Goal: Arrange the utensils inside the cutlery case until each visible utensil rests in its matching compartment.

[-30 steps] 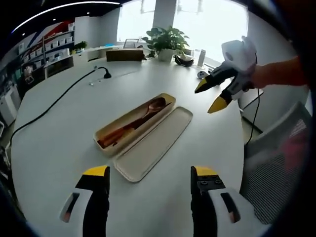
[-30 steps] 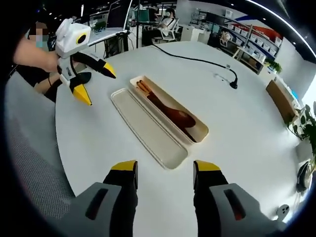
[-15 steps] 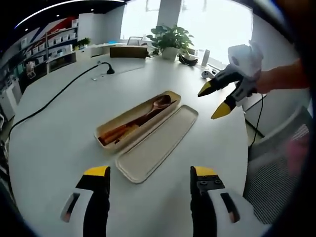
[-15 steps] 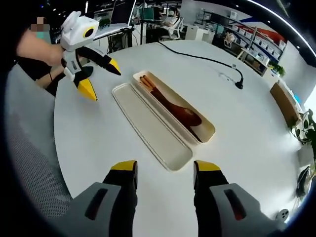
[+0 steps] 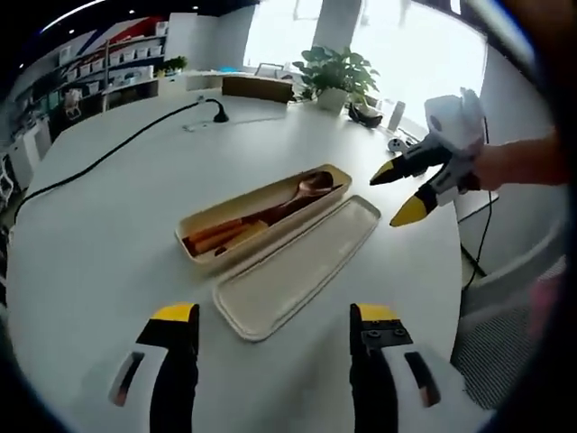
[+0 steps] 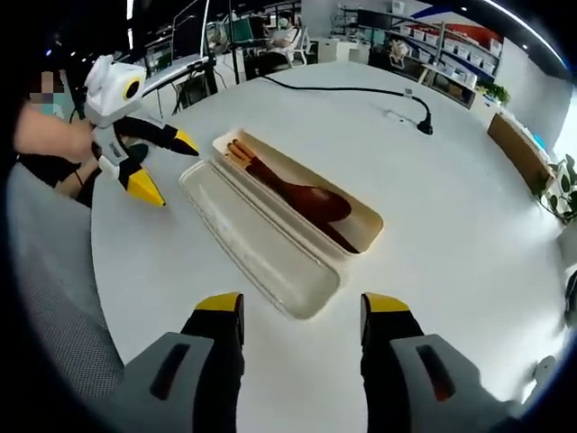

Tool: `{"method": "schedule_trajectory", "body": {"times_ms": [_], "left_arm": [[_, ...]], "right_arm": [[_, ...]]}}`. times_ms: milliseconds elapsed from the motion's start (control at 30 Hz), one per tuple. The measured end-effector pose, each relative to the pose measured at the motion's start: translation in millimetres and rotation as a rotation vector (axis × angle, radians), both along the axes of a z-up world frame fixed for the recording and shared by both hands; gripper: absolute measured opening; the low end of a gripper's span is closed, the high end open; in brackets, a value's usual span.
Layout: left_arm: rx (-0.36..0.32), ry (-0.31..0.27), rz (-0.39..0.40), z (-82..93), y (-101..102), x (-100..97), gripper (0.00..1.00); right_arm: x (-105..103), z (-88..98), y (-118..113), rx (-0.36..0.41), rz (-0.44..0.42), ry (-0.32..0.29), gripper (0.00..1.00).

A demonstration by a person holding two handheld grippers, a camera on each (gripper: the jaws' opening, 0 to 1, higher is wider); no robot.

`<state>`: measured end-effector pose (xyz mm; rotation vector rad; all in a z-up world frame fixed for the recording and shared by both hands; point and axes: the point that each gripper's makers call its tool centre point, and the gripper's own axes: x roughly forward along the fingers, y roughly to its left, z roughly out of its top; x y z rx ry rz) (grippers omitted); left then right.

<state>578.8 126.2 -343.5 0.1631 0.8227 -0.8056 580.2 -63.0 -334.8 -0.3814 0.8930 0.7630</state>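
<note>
opposed views, shared cutlery case [image 5: 266, 216] mid-distance

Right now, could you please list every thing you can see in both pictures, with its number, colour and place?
table: one, white, under everything.
case: one, beige, open, middle of the table.
lid: one, beige, lying beside the case, touching its long side.
spoon: one, dark brown wood, inside the case.
other utensils: lighter brown handles inside the case next to the spoon; number cannot be told.
cable: one, black, across the far table to a small black stand.
plant: one, green, at the far edge of the table.
chair: one, grey mesh, beside the table.
left gripper: black jaws with yellow tips, open, above the table.
right gripper: same colours, open, above the table.
</note>
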Motion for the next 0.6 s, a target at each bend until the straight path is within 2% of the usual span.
{"method": "schedule_trajectory", "body": {"times_ms": [33, 167, 267, 400, 467, 600], "left_arm": [[0.034, -0.023, -0.009, -2.4, 3, 2.1, 0.70], [-0.001, -0.008, 0.025, 0.1, 1, 3.7, 0.68], [-0.025, -0.027, 0.055, 5.7, -2, 7.6, 0.65], [0.017, -0.001, 0.050, -3.6, 0, 1.3, 0.65], [-0.002, -0.037, 0.041, 1.6, -3, 6.7, 0.66], [0.029, -0.040, 0.009, 1.7, -2, 4.8, 0.65]], "right_arm": [[-1, -0.9, 0, -0.003, 0.007, 0.001, 0.51], [-1, -8.1, 1, -0.012, 0.023, 0.002, 0.51], [-2, -11.4, 4, -0.014, 0.034, 0.004, 0.53], [0, -12.7, 10, -0.016, 0.055, -0.001, 0.53], [1, -13.4, 13, -0.020, 0.067, -0.003, 0.53], [1, -16.3, 13, -0.034, 0.085, -0.003, 0.53]]}}
